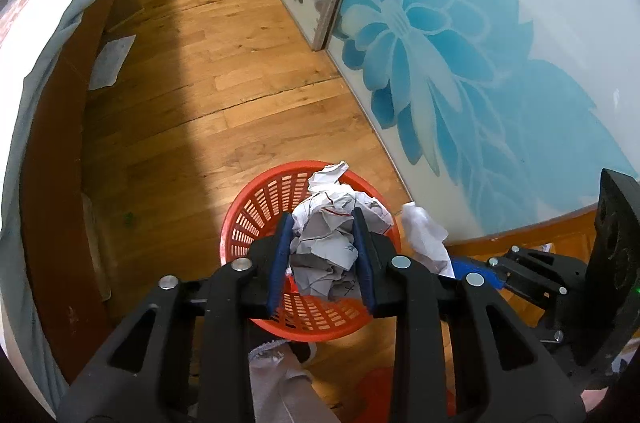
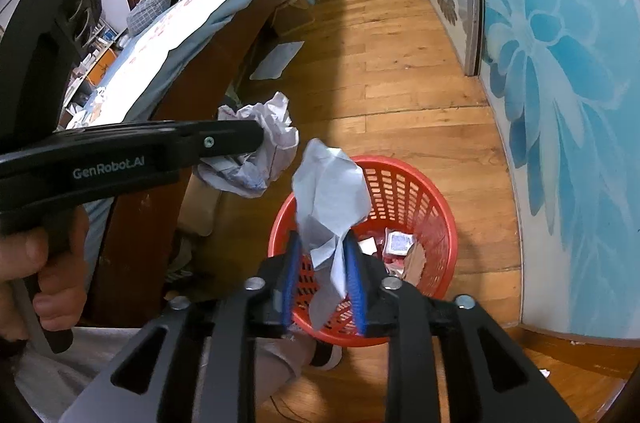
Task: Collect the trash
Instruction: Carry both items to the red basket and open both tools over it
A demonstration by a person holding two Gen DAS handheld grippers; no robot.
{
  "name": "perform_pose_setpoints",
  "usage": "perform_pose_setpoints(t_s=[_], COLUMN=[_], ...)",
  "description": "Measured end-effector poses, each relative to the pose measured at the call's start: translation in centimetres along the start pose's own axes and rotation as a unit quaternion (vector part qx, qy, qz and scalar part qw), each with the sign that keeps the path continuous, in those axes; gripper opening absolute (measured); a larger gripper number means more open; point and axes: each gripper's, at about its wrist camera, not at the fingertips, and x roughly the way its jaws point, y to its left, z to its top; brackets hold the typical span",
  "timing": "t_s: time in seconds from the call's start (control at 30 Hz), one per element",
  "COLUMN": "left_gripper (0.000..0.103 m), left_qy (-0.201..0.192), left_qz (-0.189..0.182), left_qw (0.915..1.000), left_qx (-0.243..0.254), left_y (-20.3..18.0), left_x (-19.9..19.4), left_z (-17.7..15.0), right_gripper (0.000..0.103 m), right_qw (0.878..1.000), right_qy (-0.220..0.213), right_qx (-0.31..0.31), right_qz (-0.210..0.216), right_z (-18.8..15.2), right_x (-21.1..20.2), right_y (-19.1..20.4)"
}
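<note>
Left gripper (image 1: 322, 255) clamped on crumpled paper (image 1: 332, 231), right gripper (image 2: 324, 279) clamped on tissue (image 2: 330, 199), both above red basket (image 2: 436, 223). Some trash already inside. Left: drop both, flat sheet (image 2: 278, 61) by bed.

"GenRobot.AI" in white, side of left tongs (image 2: 262, 139)

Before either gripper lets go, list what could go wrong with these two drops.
1. The left gripper holds its crumpled paper wad over the red basket, but the right wrist view shows the wad left of the rim, so it may land on the floor.
2. The right gripper pinches a limp tissue that sticks up; it may cling to a pad or drift past the rim.
</note>
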Motion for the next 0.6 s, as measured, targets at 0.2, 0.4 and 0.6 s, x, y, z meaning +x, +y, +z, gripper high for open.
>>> perform_pose_setpoints(t_s=[0.2, 0.4, 0.6], left_gripper=[0.062, 0.062, 0.063], left_qy=[-0.022, -0.06, -0.139], left_qz=[0.026, 0.04, 0.07], left_qw=[0.9993, 0.9952, 0.9798], left_qx=[-0.019, -0.067, -0.125], left_y=[0.8, 3.2, 8.1], left_x=[-1.4, -4.6, -13.2], left_z=[-0.4, -1.1, -2.9], right_gripper=[0.058, 0.061, 0.066], right_qw=[1.0, 0.999, 0.998], right_qy=[-0.013, -0.032, -0.055], right_qx=[0.017, 0.012, -0.036], right_qz=[-0.023, -0.019, 0.012], right_z=[0.4, 1.4, 3.1], right_x=[-1.0, -2.8, -5.2], right_y=[-0.9, 0.1, 5.1])
